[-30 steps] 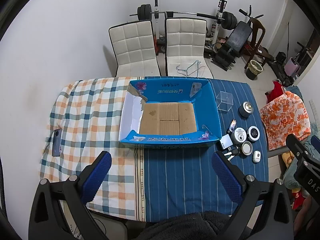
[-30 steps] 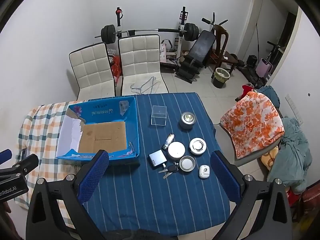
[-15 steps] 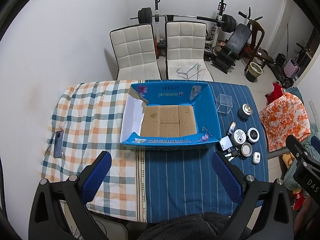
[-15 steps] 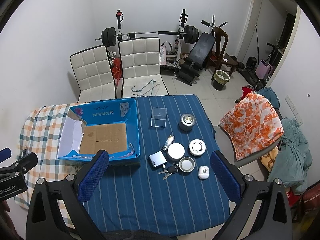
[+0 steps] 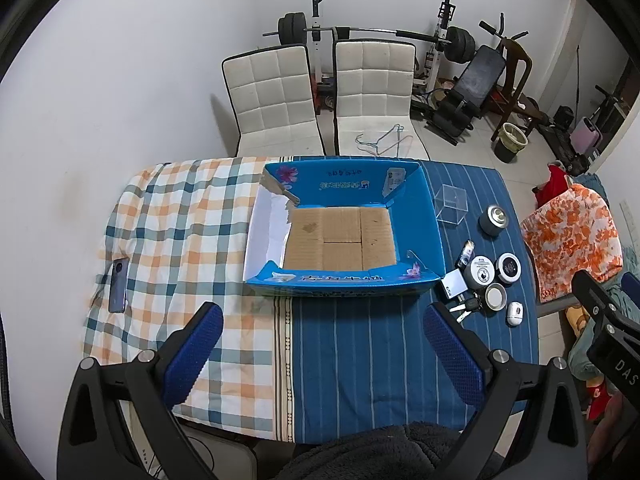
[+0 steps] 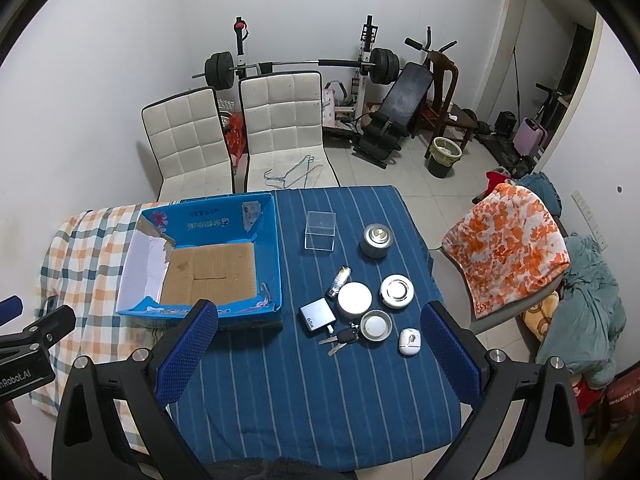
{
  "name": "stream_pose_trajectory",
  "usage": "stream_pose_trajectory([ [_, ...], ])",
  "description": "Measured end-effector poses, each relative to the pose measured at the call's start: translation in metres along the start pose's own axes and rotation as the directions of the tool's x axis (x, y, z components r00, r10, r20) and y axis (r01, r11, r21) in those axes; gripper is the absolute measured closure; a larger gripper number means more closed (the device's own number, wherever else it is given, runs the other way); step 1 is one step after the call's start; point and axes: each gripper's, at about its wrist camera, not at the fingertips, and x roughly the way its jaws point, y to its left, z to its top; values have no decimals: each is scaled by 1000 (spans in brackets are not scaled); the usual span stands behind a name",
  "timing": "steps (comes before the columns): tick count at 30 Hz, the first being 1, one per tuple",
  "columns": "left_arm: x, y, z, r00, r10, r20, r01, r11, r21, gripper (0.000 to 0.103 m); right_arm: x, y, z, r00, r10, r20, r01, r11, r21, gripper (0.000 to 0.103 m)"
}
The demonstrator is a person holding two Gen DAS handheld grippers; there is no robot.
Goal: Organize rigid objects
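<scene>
An empty blue cardboard box (image 5: 434,232) (image 6: 268,240) with a brown floor sits mid-table. To its right on the blue striped cloth lie small rigid items: a clear plastic cube (image 6: 320,230), a grey round tin (image 6: 376,241), a white round tin (image 6: 354,299), a silver round tin (image 6: 396,291), an open tin (image 6: 376,325), a silver card case (image 6: 317,314), keys (image 6: 341,339), a small white device (image 6: 409,341) and a small lighter (image 6: 339,281). My left gripper (image 5: 322,354) and right gripper (image 6: 318,354) are both open, empty, high above the table's near edge.
A phone (image 5: 118,285) lies on the checked cloth at the table's left. Two white chairs (image 6: 280,128) stand behind the table, with a weight bench (image 6: 400,108) beyond. A chair with an orange floral cloth (image 6: 512,240) stands at the right.
Both grippers have risen and drawn back a little, so the table and box look slightly smaller and farther. Nothing on the table has moved.
</scene>
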Motion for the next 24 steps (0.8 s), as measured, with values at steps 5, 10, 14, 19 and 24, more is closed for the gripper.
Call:
stream_pose_trajectory([
  [5,1,2,-1,1000,-1,2,1,1000,-1,0,9,-1,-4,1000,14,-3,-14,1000,-3,0],
  [10,0,2,0,1000,0,1,0,1000,0,0,10,1,-4,1000,14,-1,-14,1000,-4,0],
  [14,0,0,-2,1000,1,3,-1,1000,0,0,10,0,-4,1000,14,-1,-14,1000,-4,0],
  [19,1,1,-1,1000,0,2,0,1000,-1,0,10,0,-4,1000,11,3,-11,1000,-3,0],
  [24,1,1,-1,1000,3,5,-3,1000,-1,0,8,-3,-4,1000,6,11,-6,1000,1,0],
])
